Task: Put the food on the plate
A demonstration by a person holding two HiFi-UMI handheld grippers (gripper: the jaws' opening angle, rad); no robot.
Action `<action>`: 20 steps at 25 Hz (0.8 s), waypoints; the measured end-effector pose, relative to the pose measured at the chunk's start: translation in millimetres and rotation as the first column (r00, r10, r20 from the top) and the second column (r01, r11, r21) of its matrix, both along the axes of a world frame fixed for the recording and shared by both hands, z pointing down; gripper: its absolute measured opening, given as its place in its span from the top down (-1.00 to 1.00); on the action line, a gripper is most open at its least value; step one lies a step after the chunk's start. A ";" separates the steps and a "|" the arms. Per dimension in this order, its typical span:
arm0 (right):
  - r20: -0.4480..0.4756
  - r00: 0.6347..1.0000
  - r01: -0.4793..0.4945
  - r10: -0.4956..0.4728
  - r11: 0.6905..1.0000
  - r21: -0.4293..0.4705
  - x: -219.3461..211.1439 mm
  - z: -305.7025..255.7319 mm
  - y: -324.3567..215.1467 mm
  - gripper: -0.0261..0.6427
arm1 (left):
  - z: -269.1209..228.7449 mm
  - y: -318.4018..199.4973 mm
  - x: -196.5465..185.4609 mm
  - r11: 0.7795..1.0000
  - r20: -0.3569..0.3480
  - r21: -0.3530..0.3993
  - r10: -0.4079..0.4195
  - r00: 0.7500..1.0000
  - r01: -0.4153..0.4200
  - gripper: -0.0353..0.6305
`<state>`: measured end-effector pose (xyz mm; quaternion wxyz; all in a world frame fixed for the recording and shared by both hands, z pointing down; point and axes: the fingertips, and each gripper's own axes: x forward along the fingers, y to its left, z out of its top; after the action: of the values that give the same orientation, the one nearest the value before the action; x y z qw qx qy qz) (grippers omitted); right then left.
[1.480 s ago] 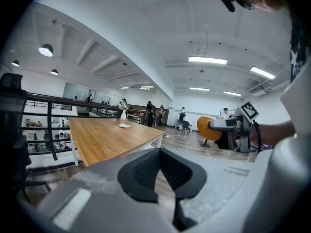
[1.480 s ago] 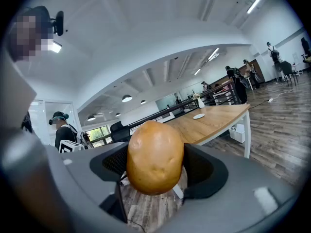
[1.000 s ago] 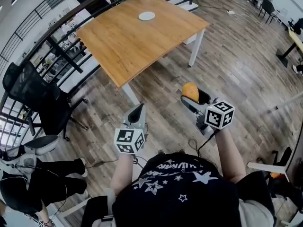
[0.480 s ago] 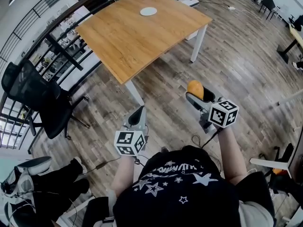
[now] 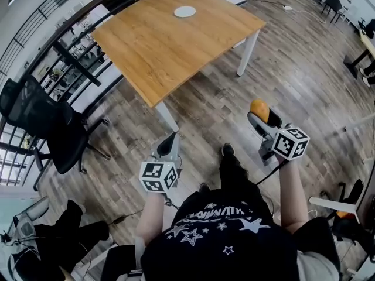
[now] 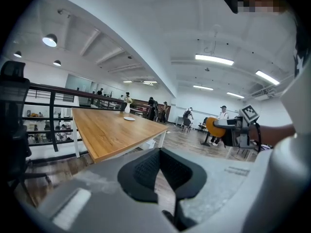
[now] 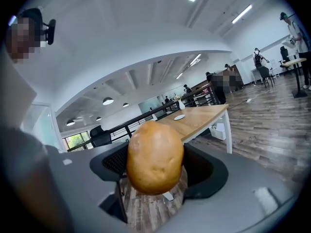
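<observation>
Over the plank floor [image 5: 293,57], short of the table: my right gripper [image 5: 261,113] has its jaws spread wide and clamped on the potato [image 7: 154,157], one pad on each flank, carried in the air. My left gripper [image 6: 160,152] is closed, tips together, nothing in it. Ahead stands the wooden table [image 5: 170,45]. The white plate [image 5: 185,11] lies near its far edge, well apart from the potato. A black chair [image 5: 41,122] stands left of the table.

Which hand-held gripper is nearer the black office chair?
Left. The left hand-held gripper is right of the chair; the right hand-held gripper, gripping the potato, is much farther right.
</observation>
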<state>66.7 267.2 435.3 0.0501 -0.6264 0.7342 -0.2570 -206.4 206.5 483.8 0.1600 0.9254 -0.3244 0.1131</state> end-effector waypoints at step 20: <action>0.049 0.981 0.186 -0.187 0.982 0.021 132.6 11.4 -209.5 -0.13 | -5.3 -152.7 140.3 0.992 0.057 0.014 -0.127 0.990 0.126 0.89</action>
<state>199.3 57.6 446.7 0.0495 -0.5477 0.7903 -0.2704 -66.2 53.8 478.5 0.1528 0.9001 -0.3875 0.1278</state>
